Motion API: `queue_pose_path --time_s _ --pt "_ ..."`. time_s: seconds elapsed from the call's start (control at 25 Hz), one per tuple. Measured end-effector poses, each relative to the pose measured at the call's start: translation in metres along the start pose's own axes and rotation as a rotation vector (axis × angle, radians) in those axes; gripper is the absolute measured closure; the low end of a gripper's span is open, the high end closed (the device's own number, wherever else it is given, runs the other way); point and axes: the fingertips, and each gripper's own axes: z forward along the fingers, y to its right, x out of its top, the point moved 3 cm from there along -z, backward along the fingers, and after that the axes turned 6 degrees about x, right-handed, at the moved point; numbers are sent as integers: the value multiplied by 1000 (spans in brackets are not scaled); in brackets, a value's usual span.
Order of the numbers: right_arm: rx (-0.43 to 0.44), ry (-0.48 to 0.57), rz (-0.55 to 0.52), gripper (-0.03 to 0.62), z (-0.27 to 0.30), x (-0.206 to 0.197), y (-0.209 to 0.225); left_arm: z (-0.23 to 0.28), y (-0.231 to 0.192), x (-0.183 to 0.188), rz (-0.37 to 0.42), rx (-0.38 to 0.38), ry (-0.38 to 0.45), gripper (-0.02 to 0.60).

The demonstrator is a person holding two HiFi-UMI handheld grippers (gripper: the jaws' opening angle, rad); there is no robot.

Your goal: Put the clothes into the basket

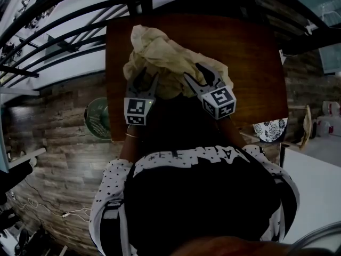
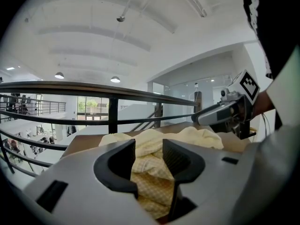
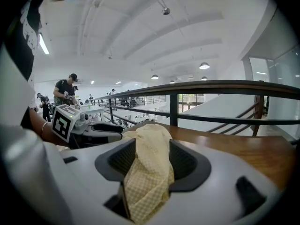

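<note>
A pale yellow checked cloth lies heaped on the near half of a brown wooden table. My left gripper is at the heap's near left edge. In the left gripper view a fold of the cloth fills the gap between its jaws and touches both pads. My right gripper is at the heap's near right. In its own view a strip of cloth hangs between the wide jaws, with a little space beside the left pad. Each gripper shows in the other's view.
A black metal railing runs just beyond the table's far edge, with an open hall below. A green round ribbed thing stands on the floor left of the table. A patterned round dish sits at the near right corner.
</note>
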Motion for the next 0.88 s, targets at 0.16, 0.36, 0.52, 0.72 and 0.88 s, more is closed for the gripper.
queue_pose_path --time_s 0.16,0.36,0.52,0.72,0.88 --pt "-13 -23 5 381 3 -10 0 0 -2 -9 6 6 -17 401" --pt "-28 -39 6 381 5 -20 1 2 0 -16 10 1 -37 393" --pt "-34 -61 10 381 7 -26 4 6 -2 -20 -17 10 -53 387" --pt "-39 -83 8 379 11 -33 5 9 -6 -28 -33 17 -77 383" --pt "-37 -102 6 381 15 -36 4 10 -7 -31 -46 14 -86 383"
